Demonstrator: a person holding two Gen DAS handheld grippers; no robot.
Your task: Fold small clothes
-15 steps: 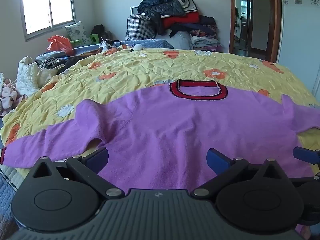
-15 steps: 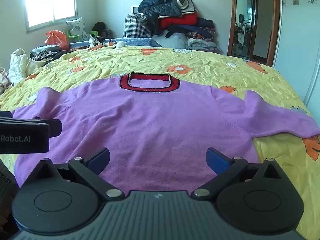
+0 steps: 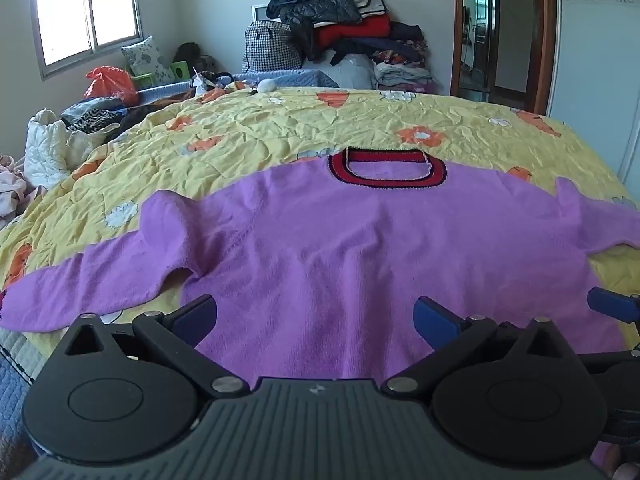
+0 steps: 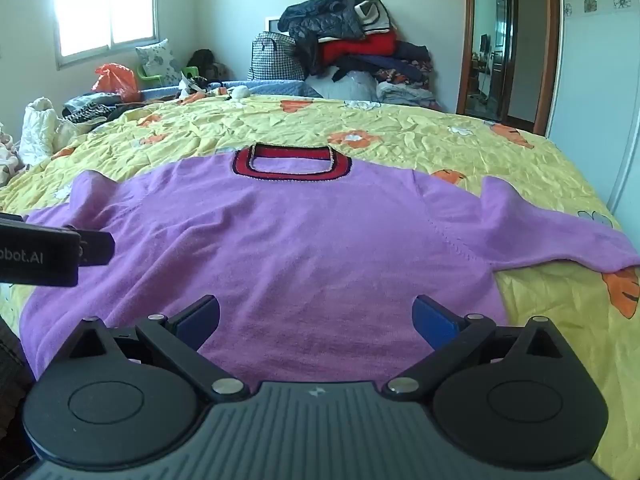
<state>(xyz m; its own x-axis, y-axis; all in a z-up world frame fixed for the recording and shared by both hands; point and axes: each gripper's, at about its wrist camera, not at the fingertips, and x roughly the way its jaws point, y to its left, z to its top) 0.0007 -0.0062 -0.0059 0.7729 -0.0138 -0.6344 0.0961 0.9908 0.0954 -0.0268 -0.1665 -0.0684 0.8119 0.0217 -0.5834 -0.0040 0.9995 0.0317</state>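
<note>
The purple sweater point(image 3: 340, 256) lies flat on the bed point(image 3: 280, 132), collar point(image 3: 386, 170) away from both grippers; the left gripper point(image 3: 316, 318) and right gripper point(image 4: 316, 316) hover over its hem, fingers spread fully and holding nothing. A grab could pinch the wrinkled yellow quilt beneath or only one layer, spoiling the fold. Beyond the collar, piled clothes point(image 4: 352, 40) stand against the wall, a window point(image 3: 86, 12) and doorway point(image 4: 492, 48) either side.

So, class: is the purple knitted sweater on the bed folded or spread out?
Spread out: the purple knitted sweater lies flat on the yellow flowered bedspread, both sleeves out sideways, red collar showing.
</note>
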